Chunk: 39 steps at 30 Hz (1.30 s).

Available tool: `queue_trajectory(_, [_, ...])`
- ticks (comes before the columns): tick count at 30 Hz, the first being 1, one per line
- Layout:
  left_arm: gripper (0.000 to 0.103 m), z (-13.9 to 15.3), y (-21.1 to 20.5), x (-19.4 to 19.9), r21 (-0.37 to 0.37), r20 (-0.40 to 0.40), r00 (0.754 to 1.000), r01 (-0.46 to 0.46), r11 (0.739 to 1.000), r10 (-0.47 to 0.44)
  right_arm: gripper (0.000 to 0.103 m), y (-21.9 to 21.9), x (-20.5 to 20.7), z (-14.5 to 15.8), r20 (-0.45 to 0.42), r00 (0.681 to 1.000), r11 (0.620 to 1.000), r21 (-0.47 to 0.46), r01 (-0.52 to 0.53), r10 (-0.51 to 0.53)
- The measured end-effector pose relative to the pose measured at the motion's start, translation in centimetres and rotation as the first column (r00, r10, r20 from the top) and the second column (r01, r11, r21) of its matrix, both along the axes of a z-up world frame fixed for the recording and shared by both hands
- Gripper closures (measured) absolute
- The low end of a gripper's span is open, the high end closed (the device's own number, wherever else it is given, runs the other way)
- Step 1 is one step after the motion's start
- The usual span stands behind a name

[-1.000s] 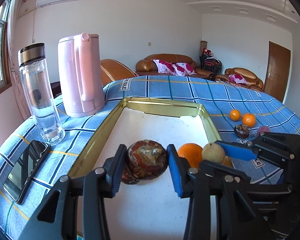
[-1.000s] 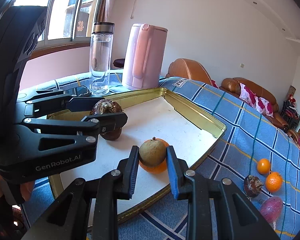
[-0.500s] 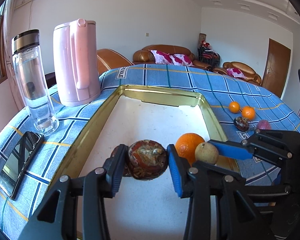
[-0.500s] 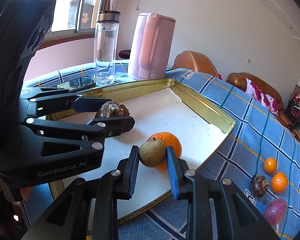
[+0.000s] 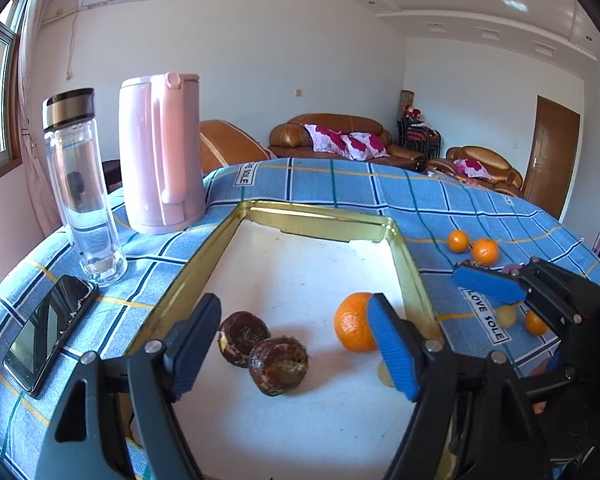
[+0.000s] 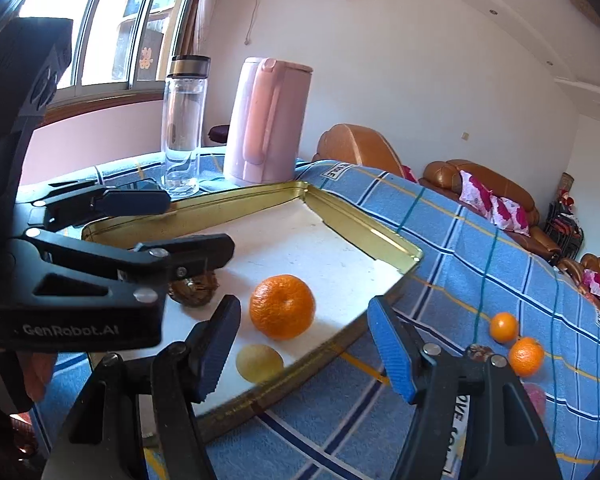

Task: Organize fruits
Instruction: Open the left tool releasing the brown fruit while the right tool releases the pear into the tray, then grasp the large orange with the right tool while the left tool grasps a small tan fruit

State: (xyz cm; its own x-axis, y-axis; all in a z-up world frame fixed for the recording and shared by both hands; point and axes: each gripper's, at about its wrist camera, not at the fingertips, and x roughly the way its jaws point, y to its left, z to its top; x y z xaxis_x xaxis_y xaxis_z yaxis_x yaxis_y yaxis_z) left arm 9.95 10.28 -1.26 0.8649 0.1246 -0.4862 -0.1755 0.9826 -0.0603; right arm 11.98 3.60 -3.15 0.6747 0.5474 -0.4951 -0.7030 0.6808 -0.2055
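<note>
- Left gripper (image 5: 296,340): jaws just spread, nothing gripped; two brown fruits (image 5: 278,365) lie between them in the tray (image 5: 324,220).
- Right gripper (image 6: 304,346): jaws just spread, released; yellowish fruit (image 6: 259,362) beside orange (image 6: 282,306) in the tray.
- Phone (image 5: 48,330) seen clearly only in left view, outside the tray.

Between the jaws lay a bright orange fruit (image 6: 282,306) and a yellow-brown one (image 6: 259,362); the tray (image 6: 260,196) was gold-rimmed, the cloth (image 6: 480,256) blue plaid
</note>
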Motion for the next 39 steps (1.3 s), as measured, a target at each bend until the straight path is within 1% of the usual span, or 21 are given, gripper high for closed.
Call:
queue_trajectory(2, [0.025,0.8,-1.0,-0.3,0.002,0.03,0.999,0.021,1.0,-0.021,0.035,-1.7,-0.1,0.2,0.022,0.999,0.999,0.001,0.045,-0.045])
queue_trajectory(3, [0.024,1.1,-1.6,-0.4,0.005,0.044,0.998,0.033,0.999,-0.033,0.035,-2.7,0.0,0.3,0.02,0.997,0.998,0.006,0.068,-0.069])
queue_trajectory(6, [0.013,2.1,-4.0,-0.5,0.023,0.085,0.994,0.067,0.998,-0.068,0.036,-6.5,0.6,0.8,0.0,0.988,0.987,0.041,0.155,-0.155])
queue_trajectory(9, [0.012,2.7,-6.7,-0.1,0.047,0.103,0.987,0.116,0.992,-0.12,0.036,-10.7,1.6,1.2,-0.02,0.963,0.96,0.079,0.268,-0.268])
queue_trajectory(12, [0.012,2.9,-9.7,0.9,0.076,0.086,0.98,0.174,0.982,-0.18,0.036,-14.2,2.3,1.5,-0.021,0.927,0.921,0.109,0.374,-0.374])
queue_trajectory(14, [0.011,2.9,-11.6,1.7,0.094,0.079,0.972,0.212,0.973,-0.219,0.036,-15.9,2.8,1.4,-0.047,0.913,0.906,0.118,0.407,-0.404])
queue_trajectory(16, [0.011,2.7,-13.4,2.6,0.122,0.064,0.967,0.238,0.964,-0.247,0.036,-17.0,3.1,1.1,-0.078,0.908,0.901,0.118,0.418,-0.411])
queue_trajectory(18, [0.011,2.2,-15.0,3.6,0.151,0.039,0.962,0.261,0.954,-0.269,0.036,-17.8,3.3,0.9,-0.123,0.909,0.903,0.123,0.412,-0.398])
queue_trajectory(21, [0.011,1.1,-16.5,5.0,0.147,-0.011,0.956,0.29,0.945,-0.292,0.036,-18.2,3.8,0.2,-0.194,0.91,0.916,0.095,0.39,-0.368])
queue_trajectory(23, [0.011,0.5,-16.8,5.7,0.137,-0.038,0.957,0.291,0.947,-0.289,0.037,-18.5,4.3,-0.4,-0.235,0.901,0.918,0.076,0.39,-0.364])
queue_trajectory(27, [0.011,-0.5,-16.6,6.6,0.128,-0.075,0.961,0.272,0.954,-0.265,0.038,-19.0,5.3,-1.2,-0.32,0.889,0.925,0.084,0.37,-0.327])
queue_trajectory(30, [0.011,-0.8,-16.1,6.8,0.12,-0.078,0.965,0.257,0.959,-0.249,0.038,-18.7,5.6,-1.6,-0.34,0.885,0.931,0.066,0.359,-0.318])
queue_trajectory(33, [0.011,-1.0,-15.7,6.8,0.119,-0.079,0.968,0.248,0.961,-0.24,0.039,-17.9,5.6,-2.0,-0.348,0.884,0.939,0.026,0.343,-0.313])
queue_trajectory(34, [0.011,-1.0,-15.7,6.8,0.118,-0.081,0.967,0.249,0.961,-0.241,0.041,-17.7,5.8,-2.3,-0.354,0.879,0.94,0.005,0.342,-0.319])
queue_trajectory(36, [0.011,-1.2,-15.7,6.9,0.119,-0.086,0.967,0.25,0.961,-0.241,0.057,-17.1,6.5,-3.3,-0.397,0.86,0.943,-0.054,0.329,-0.322])
queue_trajectory(37, [0.011,-1.3,-15.7,6.9,0.117,-0.088,0.966,0.253,0.96,-0.244,0.063,-17.1,6.7,-3.5,-0.412,0.854,0.945,-0.058,0.322,-0.316])
queue_trajectory(39, [0.011,-1.3,-15.8,6.9,0.114,-0.089,0.963,0.262,0.958,-0.253,0.064,-17.5,6.6,-3.3,-0.406,0.856,0.942,-0.038,0.333,-0.319])
